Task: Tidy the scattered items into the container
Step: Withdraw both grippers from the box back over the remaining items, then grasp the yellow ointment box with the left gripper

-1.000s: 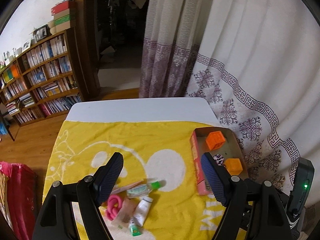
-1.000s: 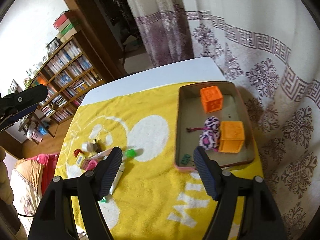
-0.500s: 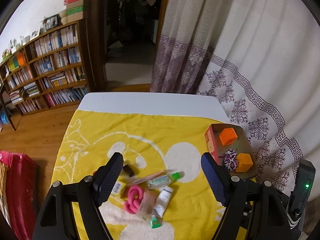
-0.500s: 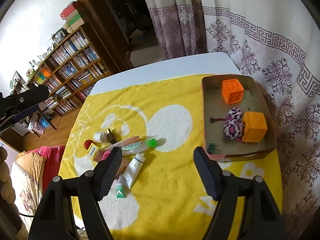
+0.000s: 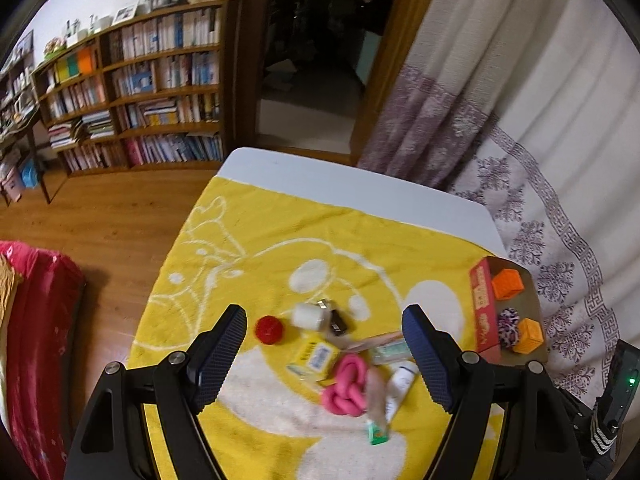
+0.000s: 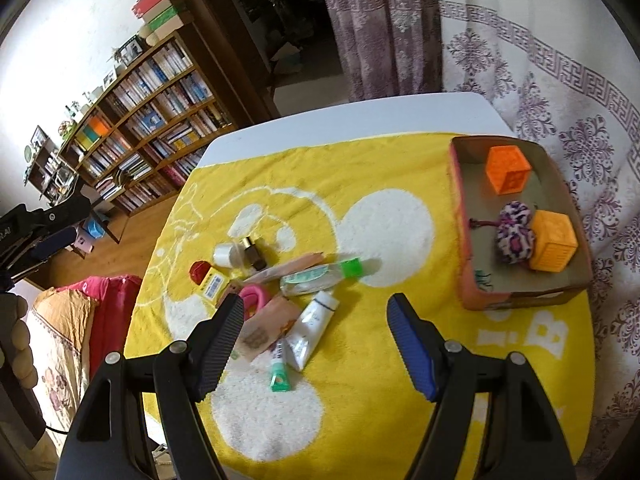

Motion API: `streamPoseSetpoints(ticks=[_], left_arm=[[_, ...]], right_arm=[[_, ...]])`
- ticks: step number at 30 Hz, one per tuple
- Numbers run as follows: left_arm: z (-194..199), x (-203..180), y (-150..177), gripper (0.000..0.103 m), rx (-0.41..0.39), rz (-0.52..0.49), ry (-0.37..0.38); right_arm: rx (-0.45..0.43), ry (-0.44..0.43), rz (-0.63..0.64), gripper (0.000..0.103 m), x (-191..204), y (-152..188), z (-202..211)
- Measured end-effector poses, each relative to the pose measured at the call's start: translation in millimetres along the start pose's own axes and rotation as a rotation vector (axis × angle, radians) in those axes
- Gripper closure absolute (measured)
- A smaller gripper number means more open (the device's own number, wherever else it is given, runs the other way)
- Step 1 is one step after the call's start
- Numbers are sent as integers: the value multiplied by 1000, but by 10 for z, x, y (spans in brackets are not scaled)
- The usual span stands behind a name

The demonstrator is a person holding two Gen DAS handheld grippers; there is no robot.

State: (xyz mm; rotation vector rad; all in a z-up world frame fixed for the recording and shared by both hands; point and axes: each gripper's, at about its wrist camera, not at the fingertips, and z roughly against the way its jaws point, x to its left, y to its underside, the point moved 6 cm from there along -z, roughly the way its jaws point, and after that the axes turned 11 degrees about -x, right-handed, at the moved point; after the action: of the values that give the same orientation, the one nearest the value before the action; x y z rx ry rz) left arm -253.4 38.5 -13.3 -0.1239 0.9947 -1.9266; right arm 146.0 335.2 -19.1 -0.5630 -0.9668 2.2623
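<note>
Showing both tools above a bench (image 6: 344, 118) draped with a yellow towel (image 6: 400, 168), the two wrist views look down on a cluster of small items. The left gripper (image 5: 324, 354) hangs over the cluster with its jaws wide apart and nothing between the pads; the right gripper (image 6: 314, 338) likewise stands with its jaws spread and empty. The cluster holds a pink knotted ring (image 5: 347, 384), a white tube (image 6: 314, 326), a clear bottle with a green cap (image 6: 320, 276), a small yellow box (image 5: 316, 354), a red cap (image 5: 269, 330), a white jar (image 5: 307, 316) and a dark bottle (image 6: 253, 255), lying close together and partly overlapping near the towel's middle. The container, a shallow cardboard box (image 6: 466, 280), sits at the towel's right edge beside the curtain (image 6: 540, 80), well apart from the cluster; inside it lie two orange cubes (image 6: 508, 169) and a purple-spotted ball (image 6: 514, 238), the ball touching the nearer cube.
</note>
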Motion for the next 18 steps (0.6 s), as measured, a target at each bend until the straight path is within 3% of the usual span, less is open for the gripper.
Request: streamPoseSetpoints(ticks=[11,18], left_arm=[[-428,434,129,21,87,24,-22],[-885,307,508,21,214,-45,17]], right_arm=[[41,23,-3,26,211,112,-205],[63,74,-56,26,70,168,-283]])
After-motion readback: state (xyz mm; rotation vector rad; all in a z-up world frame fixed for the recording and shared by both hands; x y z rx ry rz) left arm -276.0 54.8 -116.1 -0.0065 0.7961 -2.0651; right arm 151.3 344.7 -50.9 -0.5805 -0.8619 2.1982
